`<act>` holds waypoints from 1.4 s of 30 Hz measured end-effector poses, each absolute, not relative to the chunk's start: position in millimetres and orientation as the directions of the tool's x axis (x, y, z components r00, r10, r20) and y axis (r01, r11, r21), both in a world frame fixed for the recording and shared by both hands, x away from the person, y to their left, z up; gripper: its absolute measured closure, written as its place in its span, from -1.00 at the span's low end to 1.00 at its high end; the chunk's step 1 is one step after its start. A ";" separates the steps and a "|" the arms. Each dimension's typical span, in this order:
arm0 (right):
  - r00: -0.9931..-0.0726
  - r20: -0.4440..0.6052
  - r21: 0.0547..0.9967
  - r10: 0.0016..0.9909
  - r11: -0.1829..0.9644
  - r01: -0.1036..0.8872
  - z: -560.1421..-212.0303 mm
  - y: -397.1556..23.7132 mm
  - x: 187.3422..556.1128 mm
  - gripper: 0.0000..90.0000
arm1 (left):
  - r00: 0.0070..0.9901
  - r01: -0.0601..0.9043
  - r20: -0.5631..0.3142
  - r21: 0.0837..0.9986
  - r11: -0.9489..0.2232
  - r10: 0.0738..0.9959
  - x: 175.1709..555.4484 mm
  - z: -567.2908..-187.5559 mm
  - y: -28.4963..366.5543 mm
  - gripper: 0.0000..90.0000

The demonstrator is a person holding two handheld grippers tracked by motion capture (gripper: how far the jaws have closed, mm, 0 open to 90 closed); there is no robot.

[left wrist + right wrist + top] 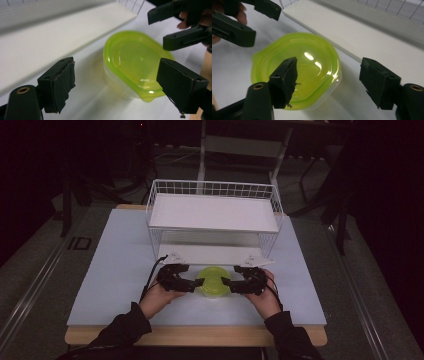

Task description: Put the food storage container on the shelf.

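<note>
Two grippers are flanking a lime-lidded plastic container (pixel 213 281) that is sitting on the white table (pixel 115 265), just in front of the wire shelf rack (pixel 214 215). The left gripper (pixel 192 284) and right gripper (pixel 227 283) are both spread wide, gripping nothing, each hovering just beside the container.

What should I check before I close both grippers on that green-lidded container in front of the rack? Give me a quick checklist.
1. Left gripper open: ok, jaws apart in its own view.
2. Right gripper open: ok, jaws apart.
3. Container between the two grippers: ok, one on each side.
4. Green lid seated on the clear tub: looks ok, though the far rim is blurred.
5. Jaws straddling the container's rim: cannot tell, no contact visible.
6. Wire rack lower shelf clear of the container: ok, it sits just behind on the table.
</note>
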State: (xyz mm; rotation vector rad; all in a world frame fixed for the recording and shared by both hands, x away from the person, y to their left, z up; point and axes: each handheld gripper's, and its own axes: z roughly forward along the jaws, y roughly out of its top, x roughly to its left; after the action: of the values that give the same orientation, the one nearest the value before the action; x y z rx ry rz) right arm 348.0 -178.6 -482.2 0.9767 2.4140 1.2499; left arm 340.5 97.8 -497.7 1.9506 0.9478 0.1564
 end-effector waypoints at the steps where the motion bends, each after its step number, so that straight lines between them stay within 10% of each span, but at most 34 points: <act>1: -0.741 0.075 0.794 0.667 0.410 0.449 -484.0 -178.4 347.9 -0.32 | 0.691 0.559 -0.258 0.784 -0.272 0.676 340.1 -500.0 96.5 -0.64; 17: -0.741 0.117 0.768 0.661 0.413 0.490 -492.1 -176.9 341.8 -0.23 | 0.692 0.593 -0.316 0.761 -0.261 0.649 333.5 -511.0 90.1 -0.27; 42: -0.722 0.263 0.718 0.640 0.371 0.590 -488.0 -180.6 318.9 0.62 | 0.695 0.596 -0.311 0.754 -0.277 0.648 312.2 -499.9 94.8 0.61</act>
State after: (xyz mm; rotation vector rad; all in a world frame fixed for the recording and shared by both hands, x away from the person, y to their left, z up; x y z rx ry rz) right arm 318.9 -180.6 -488.0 1.1459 2.5506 1.2955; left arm 312.2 94.8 -499.9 1.9672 0.9595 0.0707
